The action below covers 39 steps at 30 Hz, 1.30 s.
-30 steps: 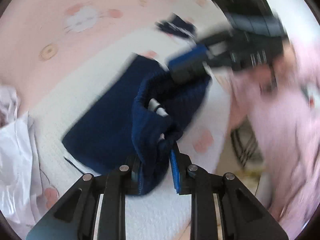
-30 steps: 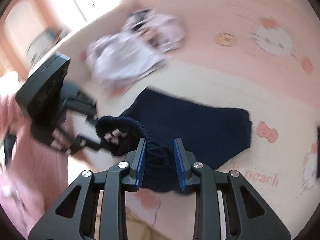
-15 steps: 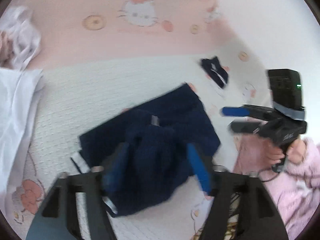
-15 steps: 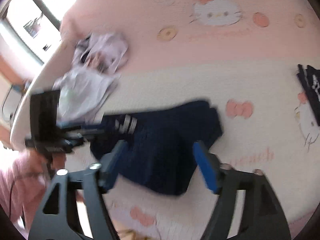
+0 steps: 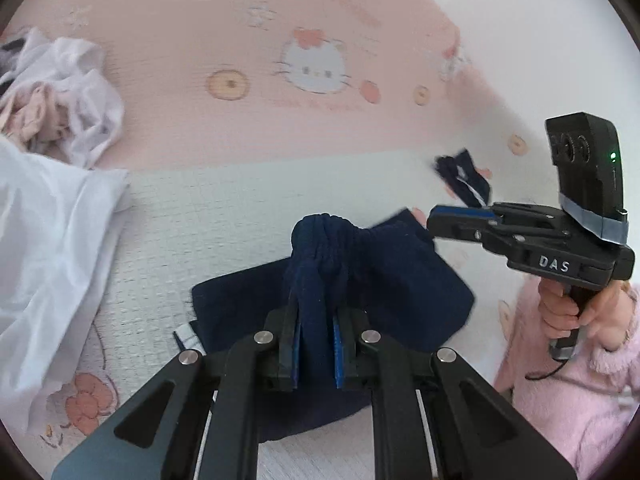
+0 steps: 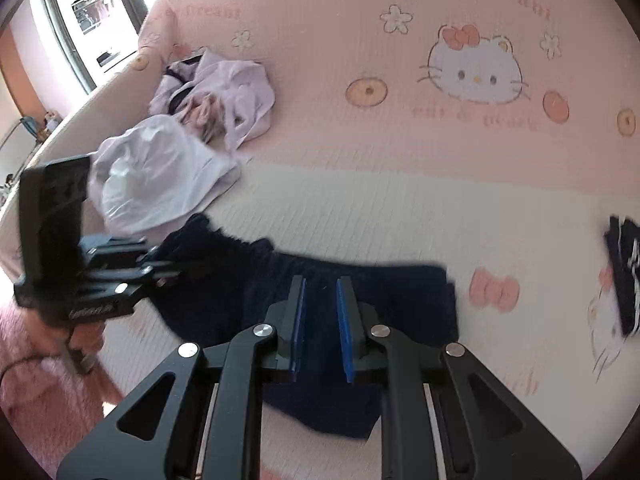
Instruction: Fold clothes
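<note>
The left gripper point(image 5: 316, 344) is clamped on a gathered bunch of the navy garment point(image 5: 400, 292), lifting its ribbed, elasticated edge into a hump at about 12 o'clock from the pads, while the rest of the cloth lies flat on the cream part of the Hello Kitty bedspread point(image 5: 224, 208). Over at 3 o'clock the right gripper point(image 5: 460, 220) hangs beside the garment's far corner, and in its own camera the blue pads point(image 6: 299, 320) stand parted with nothing between them, dark fabric only lying beneath, so it grips nothing. The risk, I'd say: with just one pinch point, any pull will drag the whole piece and swing it crooked, and the thick bunch could slip from the pads or the fold land lumpy. The loose white garment point(image 5: 48, 240) at 9 o'clock lies close enough to get snagged if the cloth is swept that way. What I can't make out: how many layers the left jaws hold, whether these are trousers or shorts, or whether the fold beneath is squared, since the gripper bodies cover the near edge. The crumpled clothes pile point(image 6: 216, 92) at 11 o'clock and the small dark folded item point(image 6: 626, 272) at 3 o'clock, cut by the frame, are too blurred to name.
</note>
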Each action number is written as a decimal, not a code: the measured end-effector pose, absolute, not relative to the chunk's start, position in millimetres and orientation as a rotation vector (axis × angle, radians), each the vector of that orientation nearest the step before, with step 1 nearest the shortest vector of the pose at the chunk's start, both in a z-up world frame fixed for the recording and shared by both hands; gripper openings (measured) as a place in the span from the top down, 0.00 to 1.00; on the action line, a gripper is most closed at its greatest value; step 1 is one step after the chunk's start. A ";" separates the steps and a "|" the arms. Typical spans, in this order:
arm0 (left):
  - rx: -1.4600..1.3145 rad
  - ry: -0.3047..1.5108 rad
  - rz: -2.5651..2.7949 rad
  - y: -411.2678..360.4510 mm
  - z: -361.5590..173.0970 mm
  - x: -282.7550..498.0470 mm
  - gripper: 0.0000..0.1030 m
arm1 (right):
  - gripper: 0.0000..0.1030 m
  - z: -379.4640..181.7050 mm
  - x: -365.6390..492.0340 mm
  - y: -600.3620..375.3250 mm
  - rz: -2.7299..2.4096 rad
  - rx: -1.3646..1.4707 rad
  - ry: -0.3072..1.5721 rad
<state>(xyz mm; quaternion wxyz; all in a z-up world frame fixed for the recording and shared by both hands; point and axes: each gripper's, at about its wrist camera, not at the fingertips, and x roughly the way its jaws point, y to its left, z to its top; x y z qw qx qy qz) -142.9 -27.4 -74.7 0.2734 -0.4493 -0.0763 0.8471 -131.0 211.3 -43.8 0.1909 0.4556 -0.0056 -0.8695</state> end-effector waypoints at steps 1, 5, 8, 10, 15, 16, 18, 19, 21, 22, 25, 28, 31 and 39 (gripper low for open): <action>-1.231 -0.209 2.291 -27.1 -78.8 -145.9 0.88 | 0.86 -43.7 -134.7 209.8 -2.477 1.283 0.006; -1.324 -0.308 2.313 -28.0 -101.2 -161.3 0.88 | 0.57 -39.5 -132.2 203.4 -2.531 1.302 -0.033; -1.402 -0.267 2.276 -20.8 -121.9 -167.8 0.79 | 0.24 -42.3 -119.3 201.1 -2.513 1.338 -0.085; -1.392 -0.196 2.288 -15.8 -121.6 -167.4 0.76 | 0.26 -46.5 -117.3 195.3 -2.524 1.344 -0.034; -1.293 -0.084 2.409 -17.9 -89.3 -157.3 0.54 | 0.38 -57.0 -112.2 180.9 -2.548 1.357 0.095; -1.250 -0.025 2.447 -14.0 -79.3 -152.2 0.54 | 0.38 -59.0 -111.2 178.0 -2.553 1.359 0.121; -1.158 0.094 2.519 -6.3 -59.3 -142.0 0.54 | 0.38 -63.2 -109.1 172.2 -2.561 1.364 0.173; -1.125 0.152 2.530 -1.1 -53.9 -136.3 0.54 | 0.38 -65.3 -108.1 169.3 -2.564 1.366 0.199; -1.094 0.218 2.518 10.9 -49.6 -130.1 0.54 | 0.38 -69.5 -106.0 163.5 -2.571 1.369 0.252; -1.098 0.226 2.496 17.8 -50.7 -130.0 0.54 | 0.39 -71.6 -105.0 160.6 -2.574 1.371 0.279; -1.221 0.275 2.460 37.1 -75.8 -143.6 0.54 | 0.42 -89.2 -106.5 152.6 -2.541 1.437 0.346; -1.338 0.416 2.439 31.2 -102.7 -151.2 0.54 | 0.42 -110.0 -113.9 161.1 -2.538 1.485 0.325; -1.356 0.403 2.482 16.3 -95.0 -158.5 0.54 | 0.42 -106.3 -120.8 175.4 -2.603 1.488 0.302; -1.271 0.259 2.357 31.1 -74.7 -151.0 0.53 | 0.42 -88.7 -111.3 172.0 -2.567 1.416 0.233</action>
